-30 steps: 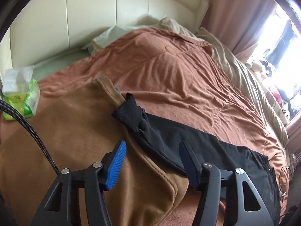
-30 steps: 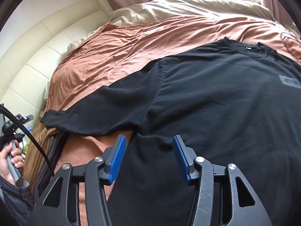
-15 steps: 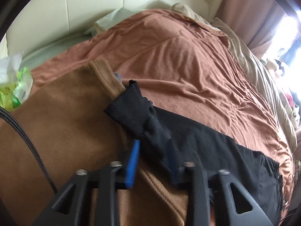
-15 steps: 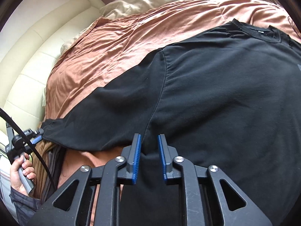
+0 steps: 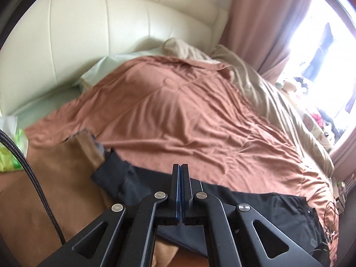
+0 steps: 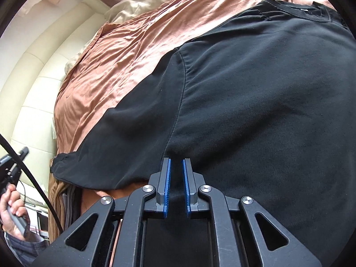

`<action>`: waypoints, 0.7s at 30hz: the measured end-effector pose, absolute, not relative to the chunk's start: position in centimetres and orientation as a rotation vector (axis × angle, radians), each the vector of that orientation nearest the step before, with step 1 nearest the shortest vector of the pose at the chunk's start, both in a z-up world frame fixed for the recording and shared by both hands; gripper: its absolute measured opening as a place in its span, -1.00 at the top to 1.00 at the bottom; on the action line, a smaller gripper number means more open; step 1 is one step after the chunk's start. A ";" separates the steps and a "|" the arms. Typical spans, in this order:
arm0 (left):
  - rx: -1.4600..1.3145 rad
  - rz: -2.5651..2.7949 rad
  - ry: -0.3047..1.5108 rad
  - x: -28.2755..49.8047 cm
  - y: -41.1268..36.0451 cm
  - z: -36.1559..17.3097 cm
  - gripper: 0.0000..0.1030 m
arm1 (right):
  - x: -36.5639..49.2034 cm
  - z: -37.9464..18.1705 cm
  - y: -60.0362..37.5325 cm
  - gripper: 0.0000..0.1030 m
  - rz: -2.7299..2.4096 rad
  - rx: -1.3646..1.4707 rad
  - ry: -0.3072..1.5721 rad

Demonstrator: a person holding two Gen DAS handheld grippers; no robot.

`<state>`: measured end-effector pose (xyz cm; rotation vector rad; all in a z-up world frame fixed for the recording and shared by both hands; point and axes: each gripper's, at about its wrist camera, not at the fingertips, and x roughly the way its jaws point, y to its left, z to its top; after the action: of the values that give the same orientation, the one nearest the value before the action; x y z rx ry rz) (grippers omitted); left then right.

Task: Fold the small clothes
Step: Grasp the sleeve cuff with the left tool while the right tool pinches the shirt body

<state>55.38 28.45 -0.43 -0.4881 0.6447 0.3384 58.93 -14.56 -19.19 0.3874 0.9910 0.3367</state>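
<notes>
A black T-shirt (image 6: pixel 244 100) lies flat on the rust bedspread (image 6: pixel 124 51), neck at the far right. Its left sleeve (image 6: pixel 111 144) reaches over a folded brown garment (image 6: pixel 55 200). My right gripper (image 6: pixel 176 161) sits on the shirt just below the armpit seam. Its jaws are closing and a narrow pinch of black cloth fills the gap between the pads. My left gripper (image 5: pixel 180 166) is shut, pads flush, with nothing seen between them. It hangs above the sleeve (image 5: pixel 115 175), whose cuff rests on the brown garment (image 5: pixel 55 189).
A cream padded headboard (image 5: pixel 111 33) runs behind the bed. A green tissue pack (image 5: pixel 9 151) sits at the left edge. A beige quilt (image 5: pixel 278 102) and pink curtain (image 5: pixel 255 22) line the window side. A hand (image 6: pixel 11 209) grips the left tool's handle.
Both grippers went from wide open to closed. The left one closed around the sleeve, then rose off it. The right one came down onto the shirt near the armpit.
</notes>
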 end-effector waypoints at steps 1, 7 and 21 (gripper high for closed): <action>-0.484 0.331 0.644 55.4 28.3 0.2 1.00 | 58.9 -19.1 -14.6 0.85 0.332 0.396 0.991; -0.495 0.363 0.751 55.0 30.0 -0.6 0.64 | 57.9 -18.3 -14.1 0.85 0.348 0.379 0.969; -0.614 0.424 0.890 53.9 33.2 -8.5 -0.07 | 58.7 -19.7 -14.4 0.82 0.366 0.405 0.998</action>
<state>53.86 33.15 -8.55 -0.6141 0.8904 0.4242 58.68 -14.40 -19.68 0.4049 0.9984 0.3662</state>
